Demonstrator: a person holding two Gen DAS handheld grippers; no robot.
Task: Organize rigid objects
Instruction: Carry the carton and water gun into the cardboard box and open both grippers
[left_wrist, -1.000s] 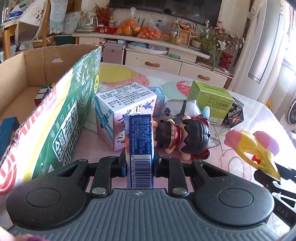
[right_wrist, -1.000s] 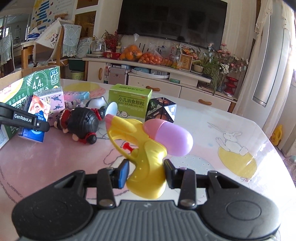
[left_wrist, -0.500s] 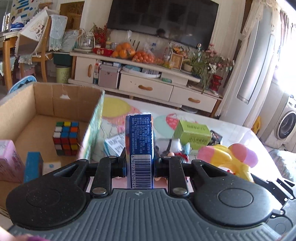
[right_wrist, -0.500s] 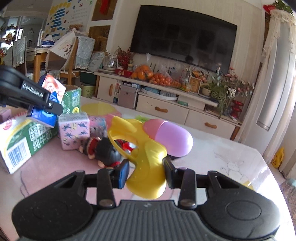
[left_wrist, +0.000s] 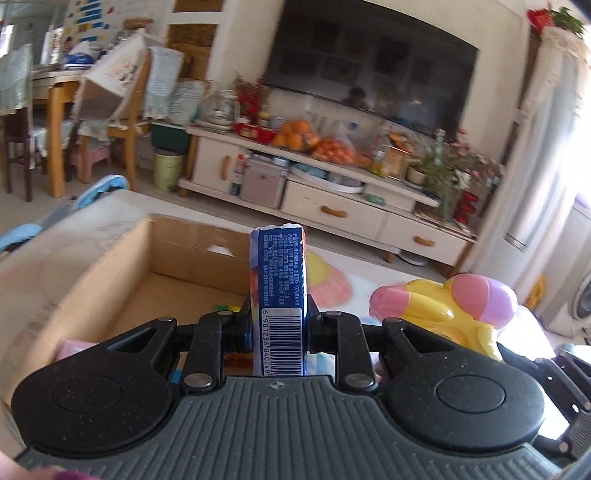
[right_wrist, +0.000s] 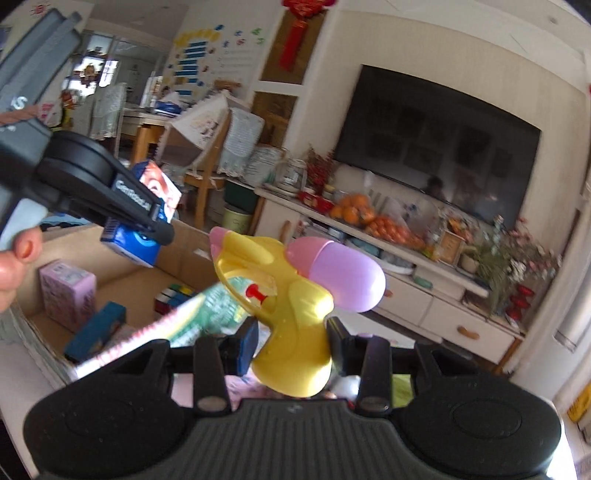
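My left gripper (left_wrist: 277, 328) is clamped on a slim blue carton (left_wrist: 277, 295), upright with its barcode facing me — gripped low on the narrow sides so it stays vertical for a straight drop. My right gripper (right_wrist: 291, 345) pinches the yellow water gun (right_wrist: 291, 295) by its handle, barrel and pink tank standing clear above the pads. Both loads hang over the near edge of the cardboard box (left_wrist: 122, 280), which I judge is where they belong. Inside it lie a pink box (right_wrist: 68, 295), a dark blue box (right_wrist: 96, 330) and a cube (right_wrist: 173, 297). Both grippers tilt gently downward, left one ahead and to the left — a thumb (right_wrist: 16, 258) shows behind it.
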